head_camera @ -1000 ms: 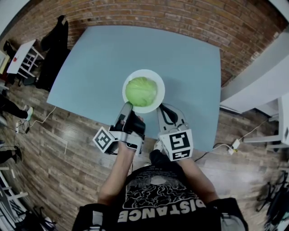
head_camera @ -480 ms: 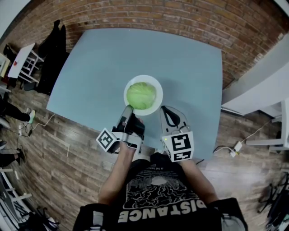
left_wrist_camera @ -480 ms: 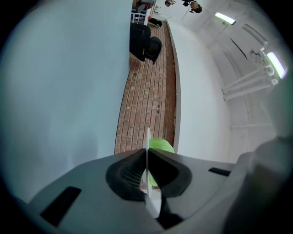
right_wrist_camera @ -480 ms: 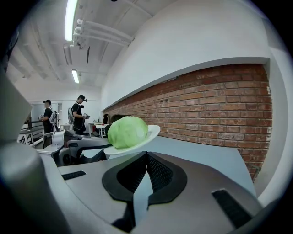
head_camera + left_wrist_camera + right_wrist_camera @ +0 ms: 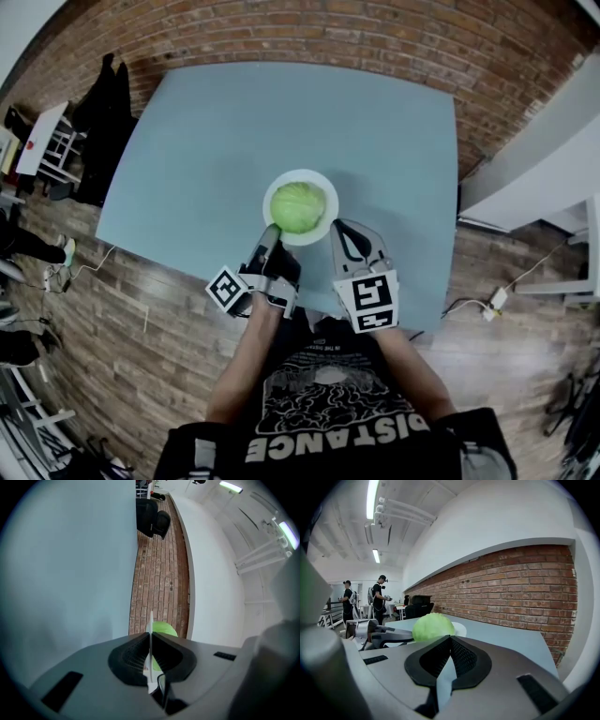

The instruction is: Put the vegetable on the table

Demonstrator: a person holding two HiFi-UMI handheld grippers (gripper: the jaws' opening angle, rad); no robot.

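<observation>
Head view shows the blue table (image 5: 206, 141) filling the upper middle of the frame, with bare top on either side of the plate. We judge either side a fair landing spot, back from the near edge at lower centre. The white plate (image 5: 275, 190) sits just above the picture's centre, close to that edge. On it rests the cabbage (image 5: 298, 206), a round pale-green head, so it is not yet on the table itself.

The left gripper (image 5: 270, 231) reaches in from the lower left. Its jaws are pinched on the plate's near rim, and the left gripper view shows the thin white edge clamped between them, with green just behind. The right gripper (image 5: 343, 227) lies just right of the plate. Its jaws are pressed together on nothing, and its own view looks across at the cabbage.

We take the step in hand to be steadying the plate so the cabbage can come off. To do it well, we would hold the rim firm and level. We would spread the right jaws as wide as they go before closing in. We would take the head low on its sides, since a leafy ball may roll or slip, then lower it gently onto the table.

The plate is the only container here. The cabbage is all it holds, covering most of the dish and leaving only the rim showing.
</observation>
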